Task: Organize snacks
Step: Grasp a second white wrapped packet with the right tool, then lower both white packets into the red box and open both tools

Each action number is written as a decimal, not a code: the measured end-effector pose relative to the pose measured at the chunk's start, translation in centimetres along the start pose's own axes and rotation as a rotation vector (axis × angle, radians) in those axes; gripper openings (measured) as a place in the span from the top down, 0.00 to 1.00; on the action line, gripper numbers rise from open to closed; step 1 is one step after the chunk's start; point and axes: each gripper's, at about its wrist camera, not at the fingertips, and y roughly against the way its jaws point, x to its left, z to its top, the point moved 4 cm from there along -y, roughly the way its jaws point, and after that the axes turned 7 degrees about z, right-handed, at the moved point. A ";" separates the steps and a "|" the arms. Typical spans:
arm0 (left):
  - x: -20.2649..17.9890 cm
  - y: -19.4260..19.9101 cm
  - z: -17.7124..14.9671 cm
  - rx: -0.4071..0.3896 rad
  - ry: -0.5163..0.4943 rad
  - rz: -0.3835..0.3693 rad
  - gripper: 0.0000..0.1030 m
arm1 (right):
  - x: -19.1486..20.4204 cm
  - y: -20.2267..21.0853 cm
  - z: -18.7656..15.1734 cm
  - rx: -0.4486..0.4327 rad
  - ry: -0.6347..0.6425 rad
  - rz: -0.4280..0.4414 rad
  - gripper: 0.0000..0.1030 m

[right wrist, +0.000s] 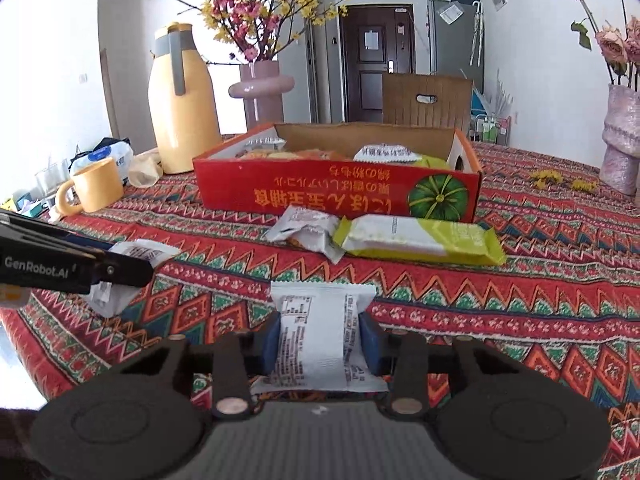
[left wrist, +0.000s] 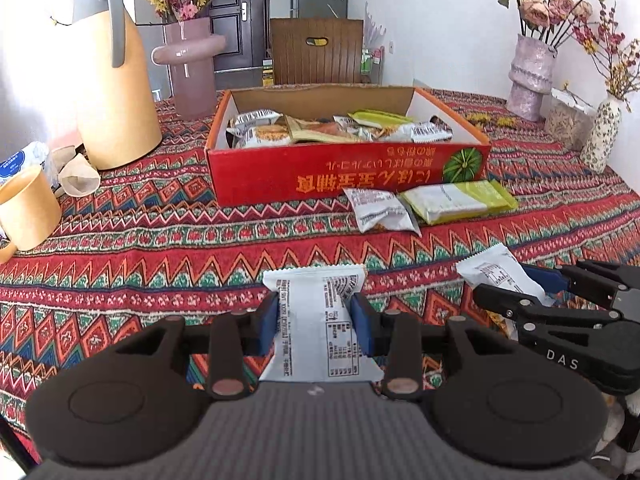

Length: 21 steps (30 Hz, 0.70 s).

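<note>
My left gripper (left wrist: 318, 322) is shut on a white snack packet (left wrist: 320, 312), held low over the patterned tablecloth. My right gripper (right wrist: 320, 340) is shut on a second white snack packet (right wrist: 316, 336); it also shows at the right of the left wrist view (left wrist: 516, 292) with its packet (left wrist: 496, 276). The red cardboard box (left wrist: 348, 172) ahead holds several snack packets. A white packet (left wrist: 380, 210) and a yellow-green packet (left wrist: 460, 200) lie on the cloth in front of the box, also in the right wrist view, white (right wrist: 308, 228) and yellow-green (right wrist: 420, 240).
A yellow thermos jug (left wrist: 116, 92), a yellow mug (left wrist: 26, 208) and paper cups (left wrist: 78, 178) stand at the left. A pink vase (left wrist: 192, 64) is behind. Vases with flowers (left wrist: 530, 72) stand at the right. A wooden chair (left wrist: 316, 52) is behind the box.
</note>
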 end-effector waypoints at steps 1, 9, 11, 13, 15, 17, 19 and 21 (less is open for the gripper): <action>0.0 0.0 0.2 -0.003 0.003 0.000 0.62 | -0.1 0.1 0.2 -0.004 -0.001 -0.003 0.61; 0.4 -0.3 2.8 -0.037 0.020 -0.003 0.62 | -0.9 0.2 2.6 -0.041 0.006 -0.024 0.61; 0.6 -0.5 3.7 -0.049 0.024 -0.005 0.62 | -1.1 0.1 3.6 -0.053 0.014 -0.030 0.61; 0.7 -0.7 4.7 -0.064 0.028 -0.007 0.62 | -1.3 -0.1 4.6 -0.067 0.022 -0.034 0.61; 0.7 -1.0 5.7 -0.078 0.030 -0.009 0.62 | -1.4 -0.3 5.7 -0.081 0.031 -0.038 0.61; 0.8 -1.3 6.7 -0.094 0.033 -0.010 0.62 | -1.6 -0.7 6.8 -0.093 0.037 -0.042 0.61; 0.8 -1.7 7.8 -0.107 0.037 -0.012 0.62 | -1.9 -1.2 7.9 -0.103 0.043 -0.049 0.61; 0.8 -2.1 8.9 -0.123 0.042 -0.013 0.62 | -2.2 -1.8 9.0 -0.112 0.048 -0.055 0.61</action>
